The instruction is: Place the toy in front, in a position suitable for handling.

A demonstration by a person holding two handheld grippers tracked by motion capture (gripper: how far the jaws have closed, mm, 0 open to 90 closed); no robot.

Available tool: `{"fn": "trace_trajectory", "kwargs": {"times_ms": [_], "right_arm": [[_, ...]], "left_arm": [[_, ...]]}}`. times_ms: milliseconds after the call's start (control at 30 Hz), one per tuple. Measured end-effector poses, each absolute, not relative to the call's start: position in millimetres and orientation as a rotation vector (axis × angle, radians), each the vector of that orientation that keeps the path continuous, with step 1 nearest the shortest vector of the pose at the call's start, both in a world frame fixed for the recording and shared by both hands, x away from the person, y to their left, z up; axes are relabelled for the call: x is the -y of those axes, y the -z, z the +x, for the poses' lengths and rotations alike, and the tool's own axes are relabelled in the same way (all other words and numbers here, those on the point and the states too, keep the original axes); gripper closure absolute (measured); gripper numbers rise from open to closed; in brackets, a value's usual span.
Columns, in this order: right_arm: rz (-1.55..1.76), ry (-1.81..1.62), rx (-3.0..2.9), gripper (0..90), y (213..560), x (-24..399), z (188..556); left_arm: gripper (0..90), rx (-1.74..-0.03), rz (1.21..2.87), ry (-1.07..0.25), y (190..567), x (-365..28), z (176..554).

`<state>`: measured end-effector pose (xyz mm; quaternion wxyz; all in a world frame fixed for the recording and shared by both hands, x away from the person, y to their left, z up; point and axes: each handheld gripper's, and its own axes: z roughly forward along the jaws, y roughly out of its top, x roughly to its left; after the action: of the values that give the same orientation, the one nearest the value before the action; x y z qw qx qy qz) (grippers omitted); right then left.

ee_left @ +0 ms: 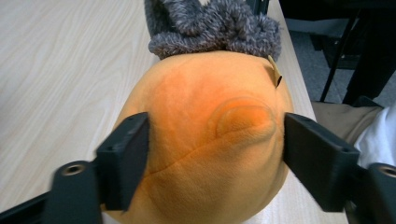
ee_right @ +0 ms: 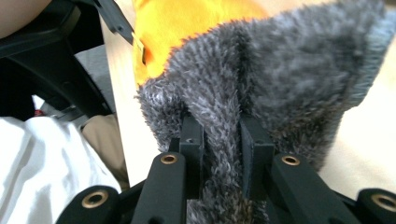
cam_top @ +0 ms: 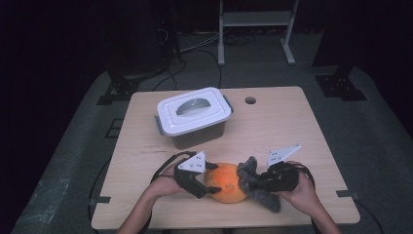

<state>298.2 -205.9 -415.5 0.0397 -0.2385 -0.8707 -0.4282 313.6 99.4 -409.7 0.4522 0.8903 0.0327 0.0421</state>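
The orange plush toy (cam_top: 227, 183) lies on the desk (cam_top: 272, 131) near its front edge, directly between the two hand-held grippers, with its grey fuzzy part (cam_top: 255, 183) turned toward the right one. The left hand-held gripper (cam_top: 203, 184) sits against the toy's orange end; in the left gripper view its two black jaws stand on either side of the rounded orange body (ee_left: 205, 140), each pad right at the plush surface — whether they press in or merely touch I cannot tell. The right hand-held gripper (cam_top: 253, 184) is clamped on the grey fuzzy part: in the right gripper view its jaws are drawn close together with a fold of the grey pile (ee_right: 224, 149) squeezed between them, and the orange fabric (ee_right: 187, 23) shows just beyond that fold. A small tan tag (ee_left: 275, 72) sticks out where orange meets grey. Farther from both hand-held grippers, toward the back of the desk, stands a grey storage box (cam_top: 194, 117) with its white lid on — well apart from the toy. Beyond the right hand-held gripper, near the desk's far edge, is a round cable hole (cam_top: 250, 100).
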Motion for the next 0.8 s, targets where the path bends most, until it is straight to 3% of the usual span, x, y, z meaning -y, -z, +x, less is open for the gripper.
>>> {"fn": "trace_trajectory", "kwargs": {"times_ms": [200,333,433,567,633,800], "right_arm": [[-0.637,1.452,2.676,73.5,392,193,285],[-0.639,1.4,2.724,73.6,401,187,285],[-0.681,1.394,2.739,73.6,402,193,289],[-0.738,1.375,2.738,73.7,409,200,294],[-0.767,1.373,2.741,73.8,410,203,297],[-0.825,1.372,2.732,73.7,414,211,303]], "left_arm": [[29.7,-0.124,2.174,-0.117,405,-87,310],[18.1,-0.125,2.171,-0.12,407,-88,312],[14.3,-0.128,2.172,-0.109,410,-89,315],[16.0,-0.121,2.175,-0.085,411,-90,315],[22.7,-0.103,2.168,-0.058,408,-92,314],[28.9,-0.089,2.153,-0.058,408,-93,314]]}}
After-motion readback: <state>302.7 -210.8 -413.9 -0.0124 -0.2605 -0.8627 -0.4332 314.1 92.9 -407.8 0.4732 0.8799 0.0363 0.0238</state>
